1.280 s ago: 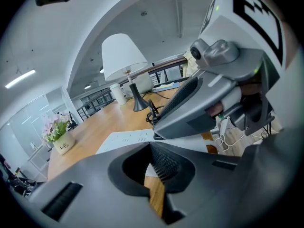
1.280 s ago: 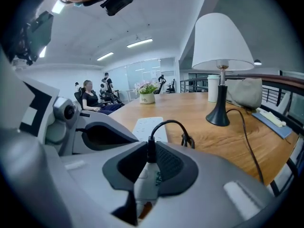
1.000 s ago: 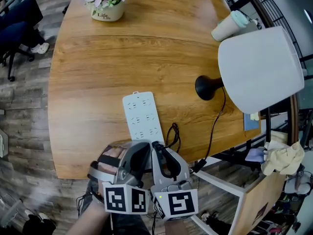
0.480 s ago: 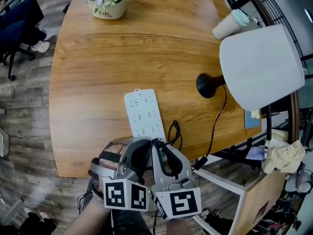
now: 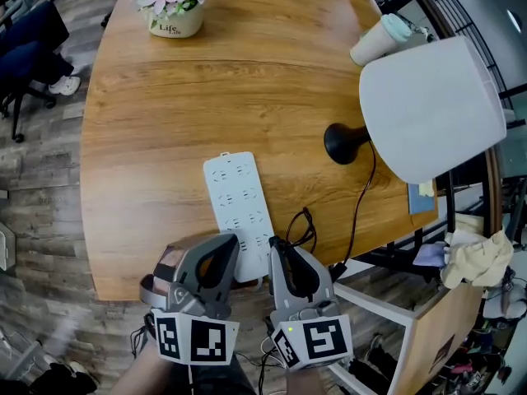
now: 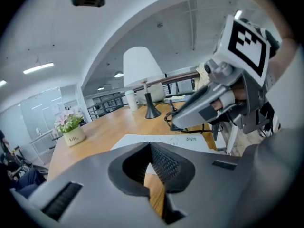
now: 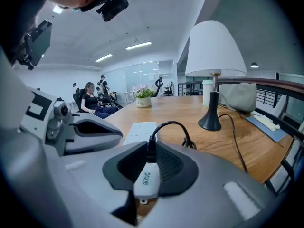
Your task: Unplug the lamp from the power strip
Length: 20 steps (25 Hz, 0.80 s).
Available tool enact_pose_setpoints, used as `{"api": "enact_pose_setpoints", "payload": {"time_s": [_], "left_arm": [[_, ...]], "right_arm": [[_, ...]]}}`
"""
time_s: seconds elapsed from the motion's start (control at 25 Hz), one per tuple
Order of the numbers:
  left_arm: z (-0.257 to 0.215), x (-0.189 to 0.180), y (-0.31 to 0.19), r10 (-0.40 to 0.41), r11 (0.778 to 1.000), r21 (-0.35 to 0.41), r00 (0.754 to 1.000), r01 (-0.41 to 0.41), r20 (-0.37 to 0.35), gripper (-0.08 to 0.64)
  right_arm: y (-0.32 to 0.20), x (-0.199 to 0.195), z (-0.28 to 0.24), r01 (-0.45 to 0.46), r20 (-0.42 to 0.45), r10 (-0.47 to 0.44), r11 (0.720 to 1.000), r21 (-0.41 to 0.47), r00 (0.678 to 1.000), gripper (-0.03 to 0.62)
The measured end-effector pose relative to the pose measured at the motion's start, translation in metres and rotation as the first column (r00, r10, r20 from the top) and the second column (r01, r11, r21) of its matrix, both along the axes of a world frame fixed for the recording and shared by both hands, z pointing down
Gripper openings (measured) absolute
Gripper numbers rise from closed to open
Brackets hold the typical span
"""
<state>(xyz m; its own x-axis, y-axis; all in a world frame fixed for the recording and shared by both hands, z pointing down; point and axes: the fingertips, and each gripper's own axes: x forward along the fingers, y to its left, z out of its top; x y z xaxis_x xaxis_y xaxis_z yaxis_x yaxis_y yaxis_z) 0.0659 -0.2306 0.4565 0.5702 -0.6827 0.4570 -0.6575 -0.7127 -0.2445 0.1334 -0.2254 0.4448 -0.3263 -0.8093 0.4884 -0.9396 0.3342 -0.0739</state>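
Note:
The white power strip (image 5: 238, 212) lies on the wooden table (image 5: 165, 138); the right gripper view shows this strip (image 7: 140, 130) ahead and to the left. My right gripper (image 5: 282, 249) is shut on the lamp's white plug (image 7: 147, 178), which is off the strip's near end. Its black cord (image 5: 359, 208) loops back to the lamp's black base (image 5: 344, 144) under the white shade (image 5: 432, 109). My left gripper (image 5: 224, 245) hovers at the strip's near end, jaws together with nothing between them.
A potted pink flower (image 5: 174, 2) stands at the table's far left. A pale cup (image 5: 380, 39) lies behind the lamp. Off the table's right edge are a metal frame, cloths (image 5: 473, 262) and papers. A person sits far off at the left in the right gripper view.
My right gripper has drawn back and to the right from the strip's near end, taking the plug and cord with it. The left gripper has come off the strip.

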Motion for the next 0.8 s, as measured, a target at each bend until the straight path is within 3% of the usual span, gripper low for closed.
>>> {"api": "enact_pose_setpoints", "payload": {"time_s": [0.24, 0.72, 0.8], "left_arm": [[-0.017, -0.025, -0.010, -0.078, 0.997, -0.009, 0.992, 0.077, -0.104, -0.005], [-0.017, -0.019, -0.005, -0.070, 0.997, -0.028, 0.991, 0.067, -0.111, -0.005], [-0.017, -0.017, -0.005, -0.074, 0.997, -0.029, 0.990, 0.071, -0.119, -0.005]], "right_arm": [[-0.004, 0.018, 0.007, -0.039, -0.020, 0.038, 0.999, -0.022, 0.999, 0.067], [-0.016, 0.043, 0.028, -0.102, -0.111, 0.093, 0.991, -0.084, 0.990, 0.073], [-0.014, 0.049, 0.027, -0.109, -0.124, 0.098, 0.990, -0.087, 0.987, 0.100]]}}
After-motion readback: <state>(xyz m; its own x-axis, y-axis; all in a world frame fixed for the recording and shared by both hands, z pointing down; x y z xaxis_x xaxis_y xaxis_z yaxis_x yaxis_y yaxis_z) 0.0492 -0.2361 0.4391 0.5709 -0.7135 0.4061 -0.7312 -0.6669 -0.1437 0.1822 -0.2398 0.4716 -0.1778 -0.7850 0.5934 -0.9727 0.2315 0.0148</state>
